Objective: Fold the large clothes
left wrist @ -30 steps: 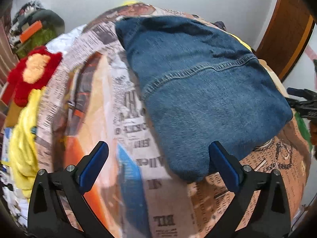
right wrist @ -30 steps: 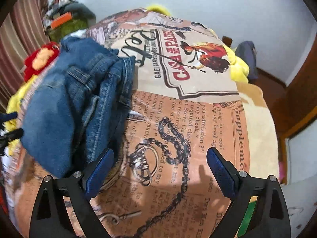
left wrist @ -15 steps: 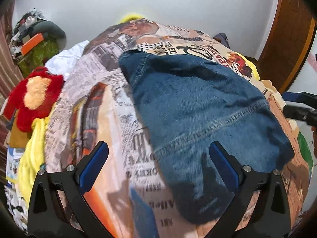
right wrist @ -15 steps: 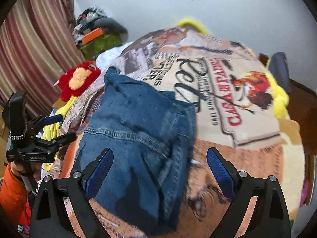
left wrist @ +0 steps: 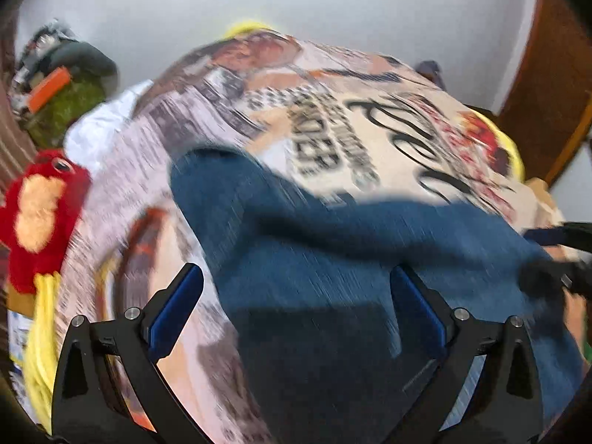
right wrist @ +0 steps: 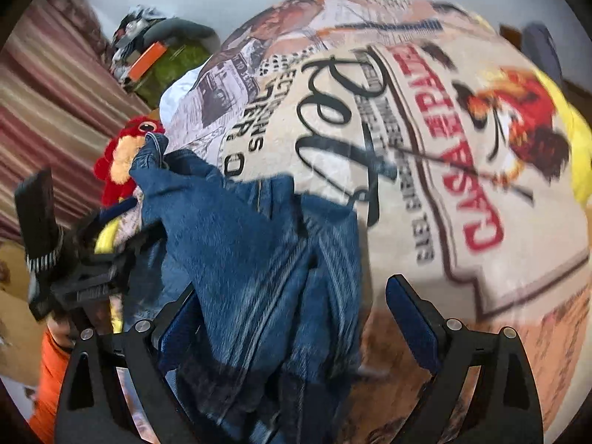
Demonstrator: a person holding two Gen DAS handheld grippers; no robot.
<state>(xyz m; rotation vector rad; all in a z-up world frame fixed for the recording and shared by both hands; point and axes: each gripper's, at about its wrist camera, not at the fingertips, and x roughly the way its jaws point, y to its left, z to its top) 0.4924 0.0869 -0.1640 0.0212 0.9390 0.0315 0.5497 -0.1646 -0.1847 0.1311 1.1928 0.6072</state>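
Looking across the bed [right wrist: 462,170] with its printed newspaper-style cover, the jeans [right wrist: 255,259] are the landmark to steer by: a folded denim bundle on the near part of the cover, between the two claws. The left claw [left wrist: 296,318] is spread wide and holds nothing; the denim lies under and beyond the gap between its blue pads. The right claw [right wrist: 292,314] is spread too, with the bundle's near end bulging between its fingers, though I cannot tell whether a pad touches the cloth.

As I judge it, the jeans' long axis runs from that near end away towards the red plush toy [right wrist: 118,155], which sits just beyond the bundle's far corner. That far corner stands up in a peak, and the layers along the side facing the big red lettering look loose and uneven.

The risk, I think, is the fold coming apart. Both views are smeared, so things seem to be moving fast. With neither claw visibly pinching, any drag on one layer could slide it off the others. The raised far corner could flop open, or the bundle could be nudged into the toy and the yellow cloth [left wrist: 40,336] beside it.
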